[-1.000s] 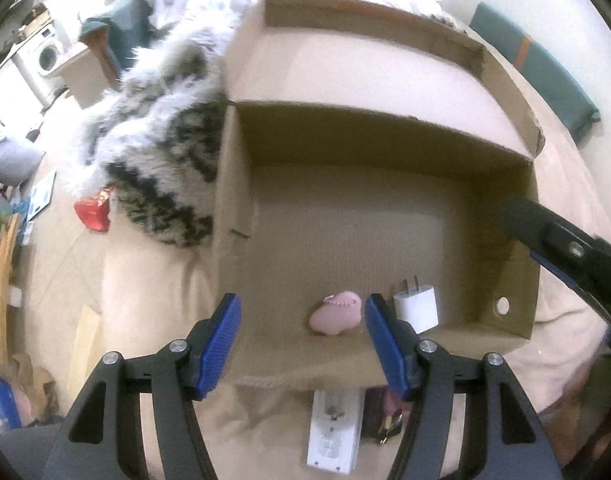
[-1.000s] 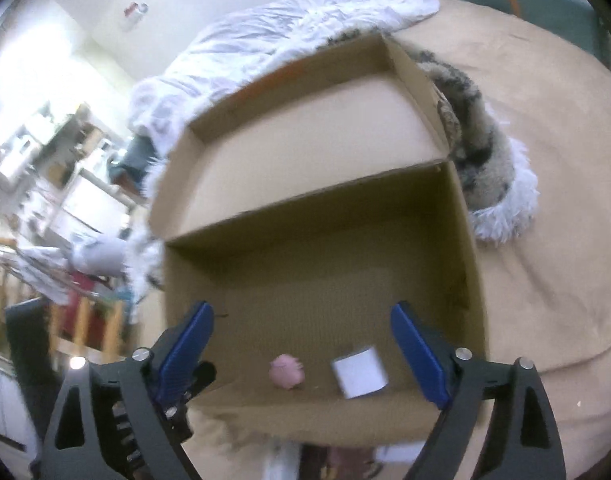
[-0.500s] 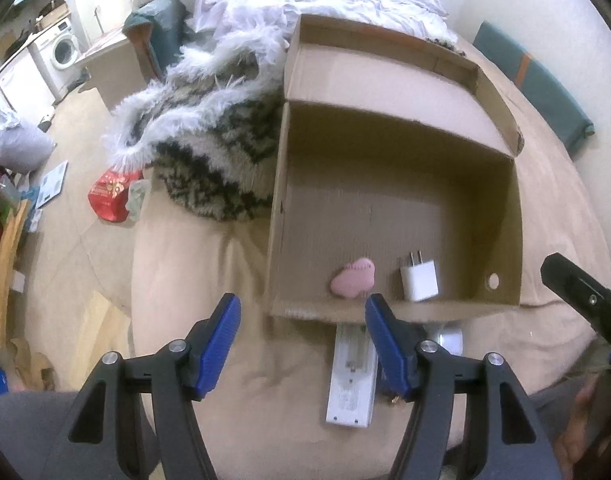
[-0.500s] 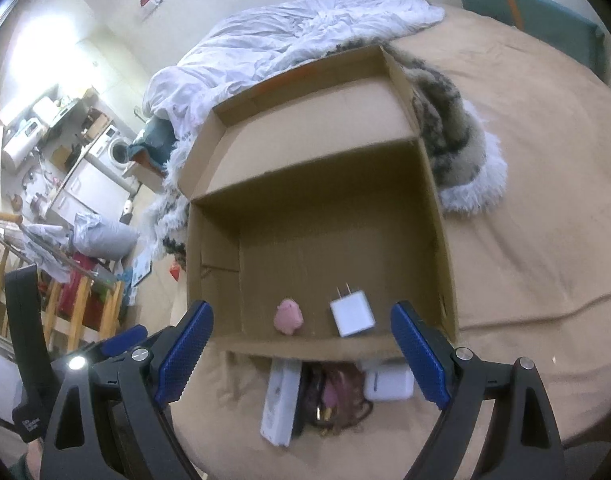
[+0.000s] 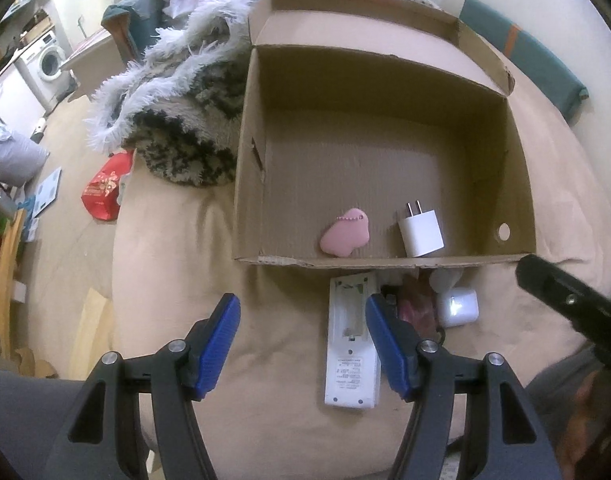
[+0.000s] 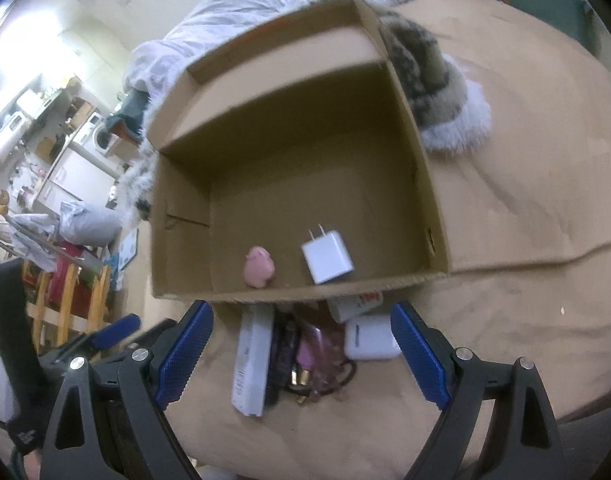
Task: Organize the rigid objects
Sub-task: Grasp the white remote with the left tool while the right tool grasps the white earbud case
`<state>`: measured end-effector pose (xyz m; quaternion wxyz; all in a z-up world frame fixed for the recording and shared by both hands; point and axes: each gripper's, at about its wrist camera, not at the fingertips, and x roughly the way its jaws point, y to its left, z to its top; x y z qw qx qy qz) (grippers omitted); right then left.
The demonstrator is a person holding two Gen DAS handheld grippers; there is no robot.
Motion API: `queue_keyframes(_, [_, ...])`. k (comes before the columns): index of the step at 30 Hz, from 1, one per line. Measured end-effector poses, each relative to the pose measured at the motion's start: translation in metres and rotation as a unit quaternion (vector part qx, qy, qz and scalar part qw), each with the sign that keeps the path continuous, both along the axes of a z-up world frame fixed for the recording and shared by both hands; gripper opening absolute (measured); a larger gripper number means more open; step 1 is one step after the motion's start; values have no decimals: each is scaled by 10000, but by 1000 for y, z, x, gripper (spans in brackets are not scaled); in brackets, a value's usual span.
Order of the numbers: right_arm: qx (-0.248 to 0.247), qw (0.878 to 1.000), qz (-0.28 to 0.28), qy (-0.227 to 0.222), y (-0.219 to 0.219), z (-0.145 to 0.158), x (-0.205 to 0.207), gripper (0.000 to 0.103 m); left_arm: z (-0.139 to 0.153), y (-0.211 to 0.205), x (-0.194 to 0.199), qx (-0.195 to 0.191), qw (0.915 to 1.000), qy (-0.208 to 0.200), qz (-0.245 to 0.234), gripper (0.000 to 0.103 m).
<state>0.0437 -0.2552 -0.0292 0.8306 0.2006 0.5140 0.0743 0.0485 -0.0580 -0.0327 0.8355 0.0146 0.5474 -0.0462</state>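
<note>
The cardboard box [image 5: 249, 184] sits open ahead of both my pairs of fingers, holding a pink trinket [image 5: 345, 234] and a white charger [image 5: 420, 234] side by side against its near wall. Outside that wall, a white remote [image 5: 351, 344] lies just inside my left gripper's [image 5: 301, 346] right finger, and a small white case [image 6: 370, 342] rests between my right gripper's [image 6: 301, 354] fingertips. Both grippers are spread wide, holding nothing.
</note>
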Motion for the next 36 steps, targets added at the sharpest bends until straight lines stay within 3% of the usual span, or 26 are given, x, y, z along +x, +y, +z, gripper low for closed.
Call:
queue_keyframes(4, [230, 9992, -232, 236, -9, -15, 3, 96, -8, 10, 8, -24, 9997, 147, 184, 62])
queue_keyframes(9, [172, 9986, -296, 396, -10, -25, 8, 96, -30, 28, 22, -450, 9946, 725, 591, 62])
queue_keyframes(18, [80, 9986, -161, 503, 1, -33, 14, 96, -79, -4, 20, -584, 9846, 1646, 58, 62])
queue_keyframes(25, [53, 9979, -226, 599, -3, -38, 11, 96, -93, -13, 21, -1038, 9779, 1814, -74, 64])
queue_keyframes(30, [55, 9982, -256, 546, -5, -35, 9, 96, -105, -14, 19, -959, 9746, 2024, 3, 63])
queue_keyframes(31, [55, 9981, -254, 553, -6, -36, 9, 96, -106, -15, 18, -961, 9745, 2027, -29, 58])
queue_keyframes(32, [65, 9981, -252, 564, -6, -37, 8, 96, -107, -16, 19, -968, 9744, 2029, -53, 45])
queue_keyframes(36, [53, 9981, -236, 562, -5, -36, 10, 96, -105, -17, 19, -961, 9754, 1980, -151, 44])
